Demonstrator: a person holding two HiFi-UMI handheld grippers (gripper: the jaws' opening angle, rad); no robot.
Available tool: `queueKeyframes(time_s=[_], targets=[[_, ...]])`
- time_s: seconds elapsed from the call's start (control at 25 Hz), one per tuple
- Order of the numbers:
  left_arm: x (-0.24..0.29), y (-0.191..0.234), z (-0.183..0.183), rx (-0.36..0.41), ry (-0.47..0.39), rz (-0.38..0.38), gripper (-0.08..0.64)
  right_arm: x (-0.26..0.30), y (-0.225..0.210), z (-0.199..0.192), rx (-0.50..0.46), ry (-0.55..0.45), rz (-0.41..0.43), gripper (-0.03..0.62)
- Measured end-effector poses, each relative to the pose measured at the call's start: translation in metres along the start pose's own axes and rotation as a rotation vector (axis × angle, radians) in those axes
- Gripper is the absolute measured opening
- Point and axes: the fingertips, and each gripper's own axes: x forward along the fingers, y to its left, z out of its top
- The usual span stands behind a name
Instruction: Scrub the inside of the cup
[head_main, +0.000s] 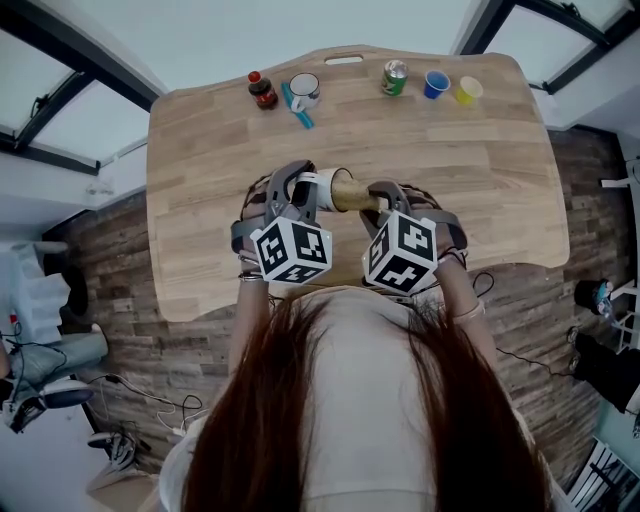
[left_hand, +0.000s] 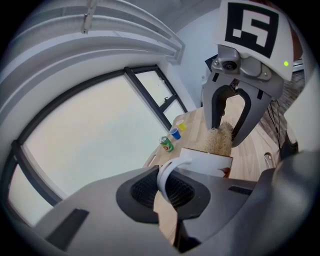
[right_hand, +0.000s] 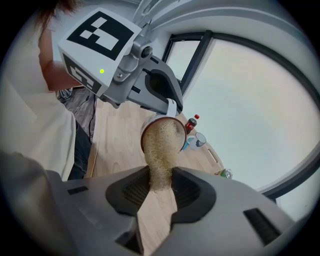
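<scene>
Holding the white mug by its handle above the wooden table, L gripper is clamped tight. R gripper pinches a loofah scrubber, tip inside the mug. Best: twist while pushing deeper, mug kept steady.

Wooden table, bottle, mug, green can, blue cup, yellow cup
</scene>
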Motion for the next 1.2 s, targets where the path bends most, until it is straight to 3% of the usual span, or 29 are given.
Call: queueKeyframes(time_s=[0.4, 1.2], targets=[[0.005, -0.007, 0.011, 0.116, -0.032, -0.014, 0.025, 0.004, 0.001, -0.001, -0.006, 0.032, 0.047, 0.127], [0.01, -0.021, 0.025, 0.237, -0.084, -0.047, 0.025, 0.013, 0.005, 0.001, 0.058, 0.042, 0.133, 0.127]])
